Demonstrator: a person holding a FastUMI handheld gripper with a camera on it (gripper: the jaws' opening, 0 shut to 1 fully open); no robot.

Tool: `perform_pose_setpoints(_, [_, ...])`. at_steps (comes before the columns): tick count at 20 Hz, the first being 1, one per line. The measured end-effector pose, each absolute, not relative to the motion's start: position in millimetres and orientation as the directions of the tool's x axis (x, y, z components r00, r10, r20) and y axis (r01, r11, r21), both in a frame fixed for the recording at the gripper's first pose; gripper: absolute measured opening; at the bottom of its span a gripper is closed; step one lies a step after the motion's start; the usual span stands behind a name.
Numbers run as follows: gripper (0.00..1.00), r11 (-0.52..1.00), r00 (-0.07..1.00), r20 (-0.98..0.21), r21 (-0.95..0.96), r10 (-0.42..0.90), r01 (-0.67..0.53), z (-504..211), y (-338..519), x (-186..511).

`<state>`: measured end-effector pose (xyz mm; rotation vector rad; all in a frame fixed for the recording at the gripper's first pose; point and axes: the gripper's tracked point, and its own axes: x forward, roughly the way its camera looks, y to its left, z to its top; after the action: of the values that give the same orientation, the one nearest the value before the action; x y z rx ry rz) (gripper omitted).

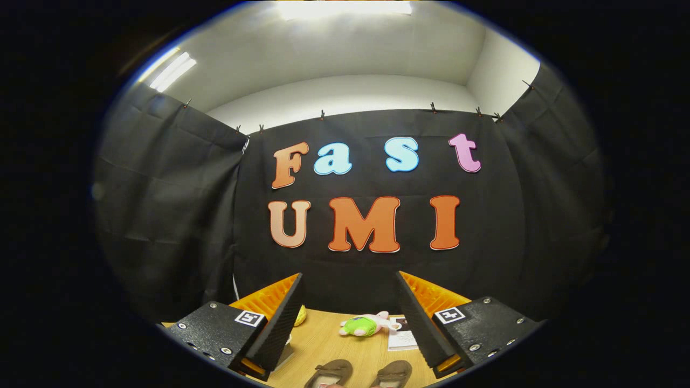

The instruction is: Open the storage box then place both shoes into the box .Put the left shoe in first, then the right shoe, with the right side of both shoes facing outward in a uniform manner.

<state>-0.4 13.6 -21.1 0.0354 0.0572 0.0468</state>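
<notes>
Two brown shoes, a left-hand shoe and a right-hand shoe, lie side by side on the wooden table, below and between the fingers. The gripper hangs above them, spread wide and grasping nothing. Farther off lies a green-and-pink plush toy (beside a white card).

The handheld two-finger gripper is raised and looks level toward the booth's back wall. Its fingers stand wide apart, spread out to either side with a broad gap between them, and nothing is held or touched by either one. Each finger shows a ribbed inner face, and a small square marker sits on each finger's mount.
</notes>
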Motion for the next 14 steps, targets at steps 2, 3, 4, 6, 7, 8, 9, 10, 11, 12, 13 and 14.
perform_pose_setpoints(2, [0.99, 0.997, 0.995, -0.078, 0.052, 0.063, -0.059, -28.4, 18.7, 0.3])
perform_pose_setpoints(3, [0.99, 0.996, 0.993, -0.096, 0.061, 0.074, -0.068, -33.6, 22.2, 0.8])
perform_pose_setpoints(4, [0.99, 0.995, 0.989, -0.119, 0.07, 0.084, -0.076, -42.5, 25.7, 0.4])
perform_pose_setpoints(6, [0.99, 0.992, 0.981, -0.168, 0.092, 0.102, -0.088, -58.2, 32.4, 1.2])
perform_pose_setpoints(7, [0.99, 0.99, 0.974, -0.194, 0.104, 0.115, -0.096, -66.1, 36.8, 2.3])
perform_pose_setpoints(8, [0.99, 0.987, 0.966, -0.222, 0.117, 0.129, -0.105, -74.4, 42.7, 1.8])
perform_pose_setpoints(9, [0.99, 0.984, 0.956, -0.25, 0.133, 0.151, -0.121, -82.2, 49.5, 2.0])
perform_pose_setpoints(10, [0.99, 0.978, 0.945, -0.275, 0.155, 0.178, -0.139, -92.7, 58.8, 0.3])
perform_pose_setpoints(11, [0.99, 0.97, 0.93, -0.299, 0.183, 0.212, -0.162, -100.7, 69.2, -1.4])
perform_pose_setpoints(12, [0.99, 0.959, 0.913, -0.325, 0.214, 0.248, -0.184, -110.5, 79.9, -2.6])
perform_pose_setpoints(13, [0.99, 0.948, 0.892, -0.353, 0.246, 0.284, -0.204, -120.2, 90.5, -4.9])
perform_pose_setpoints(14, [0.99, 0.936, 0.868, -0.382, 0.276, 0.316, -0.22, -132.4, 101.1, -7.8])
